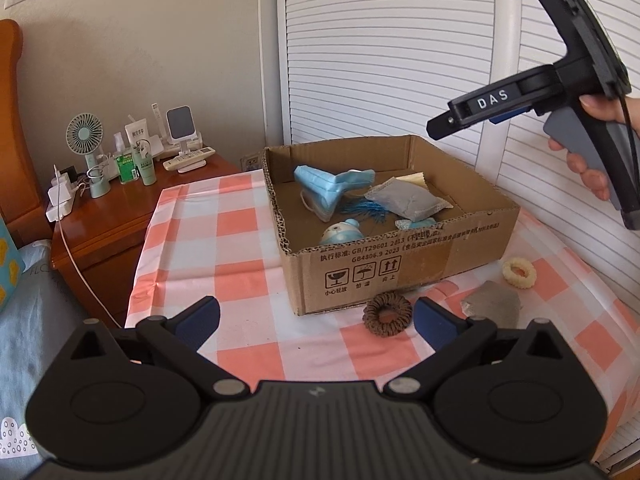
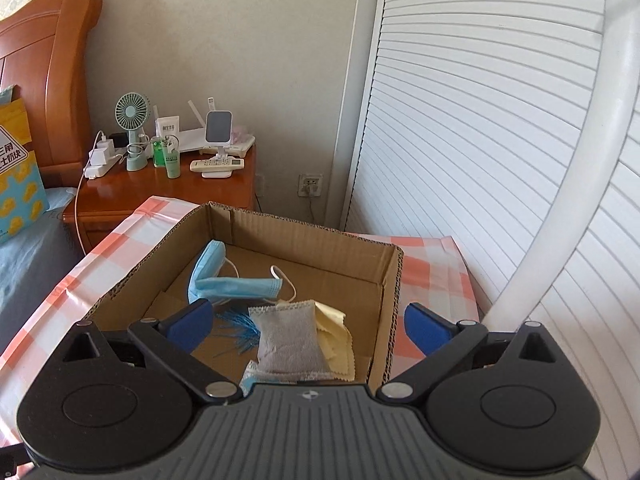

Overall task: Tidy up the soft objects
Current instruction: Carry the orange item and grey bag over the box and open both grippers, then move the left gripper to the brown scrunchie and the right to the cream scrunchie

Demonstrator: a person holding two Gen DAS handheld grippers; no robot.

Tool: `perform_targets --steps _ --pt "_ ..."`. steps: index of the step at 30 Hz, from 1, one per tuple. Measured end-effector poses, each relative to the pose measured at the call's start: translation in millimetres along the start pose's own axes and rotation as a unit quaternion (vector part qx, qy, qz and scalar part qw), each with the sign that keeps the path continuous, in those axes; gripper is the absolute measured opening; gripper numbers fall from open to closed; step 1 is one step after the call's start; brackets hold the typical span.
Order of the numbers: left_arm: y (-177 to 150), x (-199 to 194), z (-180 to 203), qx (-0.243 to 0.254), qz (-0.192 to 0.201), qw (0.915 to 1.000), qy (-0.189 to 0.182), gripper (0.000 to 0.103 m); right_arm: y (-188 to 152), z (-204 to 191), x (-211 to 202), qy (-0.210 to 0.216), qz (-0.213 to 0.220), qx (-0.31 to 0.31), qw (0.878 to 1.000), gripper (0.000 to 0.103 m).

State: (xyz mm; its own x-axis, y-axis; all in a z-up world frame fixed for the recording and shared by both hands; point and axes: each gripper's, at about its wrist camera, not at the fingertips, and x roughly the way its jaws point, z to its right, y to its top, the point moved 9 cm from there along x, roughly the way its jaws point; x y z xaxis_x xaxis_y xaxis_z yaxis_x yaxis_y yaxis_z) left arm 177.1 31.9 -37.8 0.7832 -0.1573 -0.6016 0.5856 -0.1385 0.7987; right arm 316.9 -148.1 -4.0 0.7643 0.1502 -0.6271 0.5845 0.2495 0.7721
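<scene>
A cardboard box [image 1: 400,268] stands on the checked tablecloth. It holds a blue face mask [image 1: 324,188], a grey pouch [image 1: 408,200], a blue tassel [image 1: 368,210], a round blue-white toy [image 1: 342,232] and a yellow cloth [image 2: 336,332]. On the cloth in front of the box lie a brown scrunchie [image 1: 387,314], a grey pad [image 1: 494,304] and a cream scrunchie [image 1: 519,274]. My left gripper [image 1: 316,322] is open and empty, low over the table before the box. My right gripper [image 2: 308,322] is open and empty, above the box; it also shows in the left wrist view [image 1: 440,126].
A wooden nightstand [image 1: 120,208] at the far left carries a fan [image 1: 86,136], bottles, chargers and a remote. A bed lies to the left. White louvred doors [image 1: 400,60] stand behind the table. A white curved bar [image 2: 580,160] rises on the right.
</scene>
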Motion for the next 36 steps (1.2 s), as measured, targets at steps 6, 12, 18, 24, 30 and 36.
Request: perform_targets --steps 6,12,18,24,30,36 --pt "-2 -4 7 0.008 0.0 1.0 0.002 0.102 -23 7 -18 -0.011 -0.002 0.021 1.0 0.103" --pt "-5 -6 13 0.01 -0.003 0.9999 0.001 0.102 -56 16 -30 -0.019 -0.012 0.048 0.999 0.103" --pt "-7 -8 20 0.014 -0.006 0.9999 0.0 0.102 -101 26 -25 -0.052 -0.044 0.067 0.995 0.103" --pt "-11 -6 25 0.016 -0.013 0.9998 -0.004 0.102 -141 39 -13 -0.077 -0.077 0.087 0.99 0.103" --pt "-16 2 29 0.016 -0.026 0.9995 -0.006 0.102 -162 43 -2 -0.083 -0.097 0.107 0.986 0.103" --pt "-20 11 32 0.017 -0.039 0.9991 -0.008 0.102 -166 47 13 -0.1 -0.111 0.105 0.983 0.103"
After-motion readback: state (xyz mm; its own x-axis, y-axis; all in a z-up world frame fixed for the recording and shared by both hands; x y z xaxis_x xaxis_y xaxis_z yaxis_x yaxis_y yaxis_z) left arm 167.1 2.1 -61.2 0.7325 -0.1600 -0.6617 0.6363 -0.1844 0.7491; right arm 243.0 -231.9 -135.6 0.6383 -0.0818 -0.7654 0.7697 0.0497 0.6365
